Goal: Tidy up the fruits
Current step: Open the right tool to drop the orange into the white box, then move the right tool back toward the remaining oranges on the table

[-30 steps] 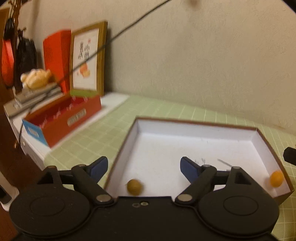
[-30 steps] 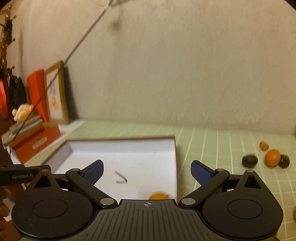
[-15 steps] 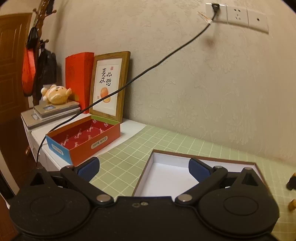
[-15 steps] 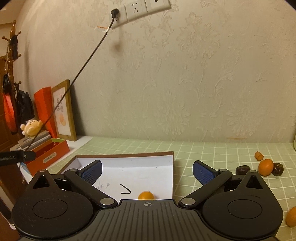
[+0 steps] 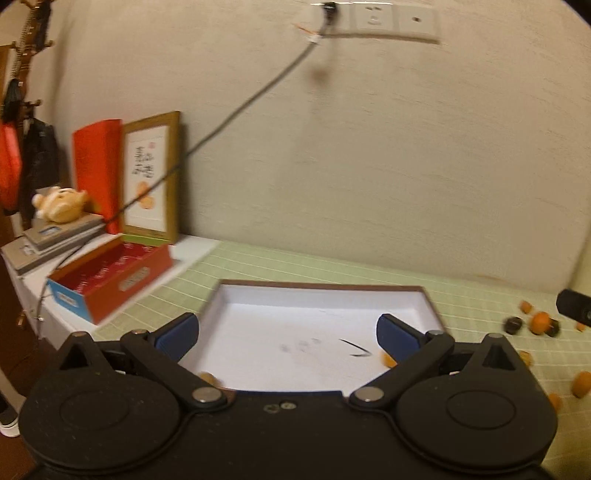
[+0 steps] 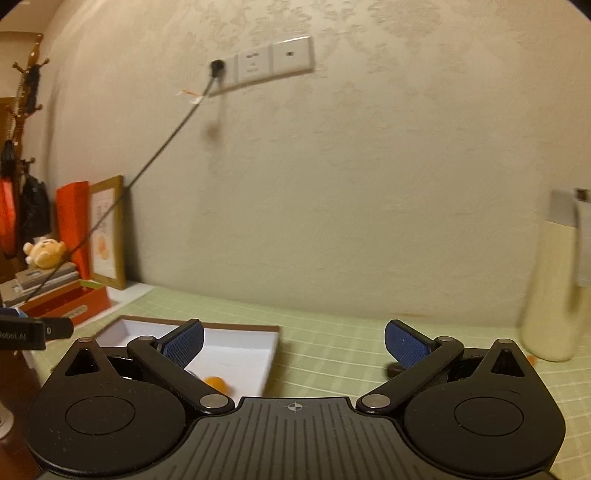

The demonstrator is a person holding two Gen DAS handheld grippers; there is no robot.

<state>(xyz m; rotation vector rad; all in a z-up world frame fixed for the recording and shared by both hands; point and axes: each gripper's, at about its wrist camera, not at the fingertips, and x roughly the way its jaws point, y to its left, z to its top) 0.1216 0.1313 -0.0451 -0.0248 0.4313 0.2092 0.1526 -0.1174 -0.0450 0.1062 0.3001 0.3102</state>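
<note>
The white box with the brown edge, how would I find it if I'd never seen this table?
Look at the green checked tablecloth under the wall sockets. The white box lies flat in the middle of it, shallow, lidless, with a thin brown rim and an orange fruit inside. Unlike the red box to its left, its inside is plain white with a black pen mark.

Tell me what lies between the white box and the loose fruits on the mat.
Only bare green checked mat lies between the white box and the loose fruits, as the left wrist view shows.
</note>
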